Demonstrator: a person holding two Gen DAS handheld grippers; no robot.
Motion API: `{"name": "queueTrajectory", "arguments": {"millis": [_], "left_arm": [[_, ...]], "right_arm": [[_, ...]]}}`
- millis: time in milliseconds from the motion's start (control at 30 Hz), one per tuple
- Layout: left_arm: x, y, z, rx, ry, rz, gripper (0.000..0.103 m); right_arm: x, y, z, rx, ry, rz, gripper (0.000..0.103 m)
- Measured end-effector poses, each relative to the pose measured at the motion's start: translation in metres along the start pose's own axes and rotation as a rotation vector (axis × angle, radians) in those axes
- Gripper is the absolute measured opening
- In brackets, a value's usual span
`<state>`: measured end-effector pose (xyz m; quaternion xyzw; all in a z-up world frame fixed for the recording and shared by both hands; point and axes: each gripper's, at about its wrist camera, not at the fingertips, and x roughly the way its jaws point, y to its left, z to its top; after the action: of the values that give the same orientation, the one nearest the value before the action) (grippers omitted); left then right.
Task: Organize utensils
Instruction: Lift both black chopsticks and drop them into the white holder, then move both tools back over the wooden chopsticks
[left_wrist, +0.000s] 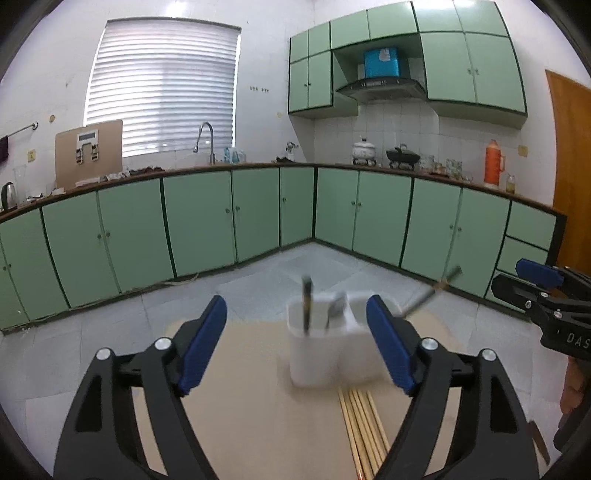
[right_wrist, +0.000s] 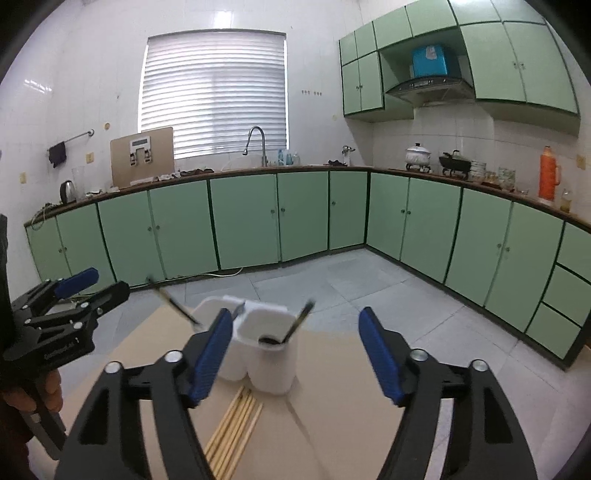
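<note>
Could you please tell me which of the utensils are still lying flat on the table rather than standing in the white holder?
The bundle of wooden chopsticks lies flat on the table, just in front of the white holder. The dark-handled utensils stand leaning inside its compartments.

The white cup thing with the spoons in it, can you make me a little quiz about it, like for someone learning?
1. True or false: the chopsticks already stand inside the white holder.
2. What is the left tool gripping?
A. a chopstick
B. the holder
C. nothing
3. Fill in: the holder stands on a sheet of brown ____.

Key
1. False. The chopsticks lie flat on the cardboard in front of the holder; only dark-handled utensils lean inside it.
2. C. Both the left tool and the right tool are open and empty.
3. cardboard
</note>
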<state>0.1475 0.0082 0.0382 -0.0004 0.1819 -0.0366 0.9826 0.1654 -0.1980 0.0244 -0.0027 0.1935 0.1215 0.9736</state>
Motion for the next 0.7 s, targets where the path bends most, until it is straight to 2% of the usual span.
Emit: {"name": "queueTrajectory", "arguments": {"millis": [100,200,600,700], "left_arm": [[-0.011,-0.003,-0.022,0.011,0.034,-0.002,0.082],[-0.016,-0.008,-0.044,0.033,0.074,0.005,0.083],[-0.025,-0.005,-0.125,0.042,0.273,0.011,0.083],[-0.025,-0.008,-0.142,0.047,0.330,-0.014,0.083]], "right_arm": [[-0.010,0.007,-0.024,0.013,0.011,-0.005,0.087],[-0.014,0.016,-0.048,0.012,0.046,-0.012,0.092],[-0.020,0.025,-0.131,0.067,0.208,-0.024,0.092],[-0.022,0.025,-0.144,0.071,0.238,-0.028,0.089]]}}
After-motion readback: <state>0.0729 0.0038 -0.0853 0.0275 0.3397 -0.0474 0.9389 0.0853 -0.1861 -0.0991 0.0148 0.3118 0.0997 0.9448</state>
